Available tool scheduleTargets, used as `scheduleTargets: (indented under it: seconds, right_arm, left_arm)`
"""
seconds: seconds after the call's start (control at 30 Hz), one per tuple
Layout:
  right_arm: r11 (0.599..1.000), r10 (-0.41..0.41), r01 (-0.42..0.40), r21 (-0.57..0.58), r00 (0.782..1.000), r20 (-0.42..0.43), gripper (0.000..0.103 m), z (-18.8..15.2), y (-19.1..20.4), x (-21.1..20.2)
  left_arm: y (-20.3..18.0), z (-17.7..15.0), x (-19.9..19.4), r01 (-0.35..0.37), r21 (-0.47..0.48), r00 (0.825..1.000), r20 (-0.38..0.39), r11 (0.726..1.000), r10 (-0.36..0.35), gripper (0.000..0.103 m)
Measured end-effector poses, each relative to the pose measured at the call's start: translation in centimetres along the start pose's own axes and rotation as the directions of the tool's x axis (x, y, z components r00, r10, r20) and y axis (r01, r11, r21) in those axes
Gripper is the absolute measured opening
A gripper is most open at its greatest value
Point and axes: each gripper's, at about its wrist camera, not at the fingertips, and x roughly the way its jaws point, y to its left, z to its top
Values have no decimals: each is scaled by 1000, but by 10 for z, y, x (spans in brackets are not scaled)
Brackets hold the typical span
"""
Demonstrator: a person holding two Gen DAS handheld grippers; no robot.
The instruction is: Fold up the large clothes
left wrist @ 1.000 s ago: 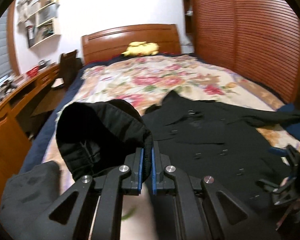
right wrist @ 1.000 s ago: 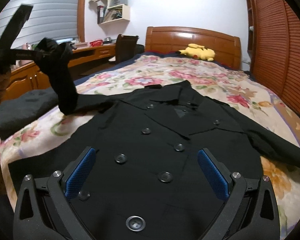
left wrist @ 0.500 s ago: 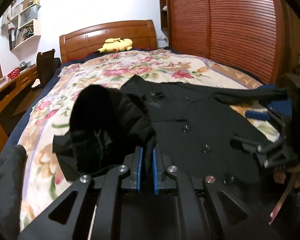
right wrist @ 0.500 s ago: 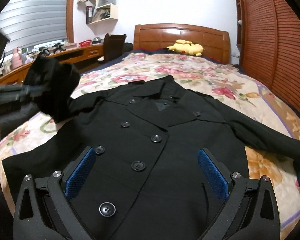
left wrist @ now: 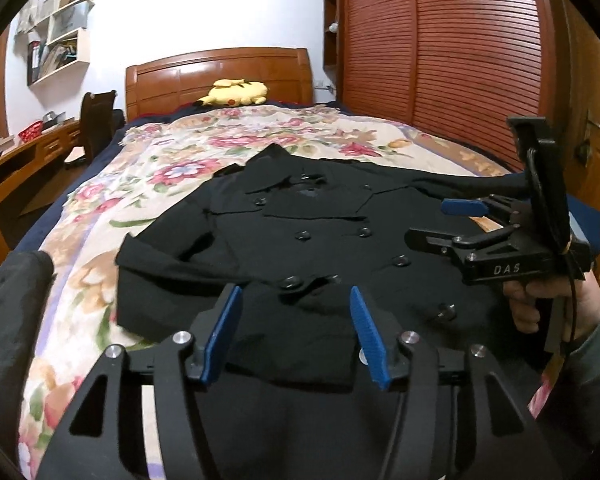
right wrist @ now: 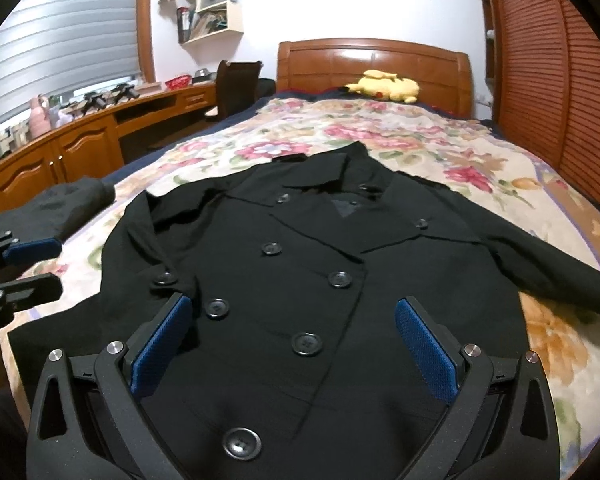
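Above black coat [left wrist: 300, 240], left gripper [left wrist: 296, 332] opening, tilted down.

Legible text: one item only. "DAS", pale capital letters, on the black body of the right claw [left wrist: 462, 224], left wrist view. Spines and papers on the wall shelf [right wrist: 212, 20]: too small to read.

Both wrist views face the headboard [left wrist: 220, 76] (coat [right wrist: 320, 280] shared).
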Motion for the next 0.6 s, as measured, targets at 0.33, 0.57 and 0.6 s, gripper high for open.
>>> scheduleTargets:
  seconds: [0.33,0.57,0.6]
  right_arm:
    - [985,126,-132,-109,990,-64,89,0,50,30]
    - [971,182,-206,-118,965,-187,81,-16,62,65]
    - [970,187,-213,-122,963,-194,77,-16,63,66]
  left_arm:
    - [47,-31,-7,-116,-81,993,-9,990,116,55]
    - [66,-41,-13,-133,-125,991,-1,983,134,55]
    - [67,-41,-13,-132,-128,991,3,983,134,55]
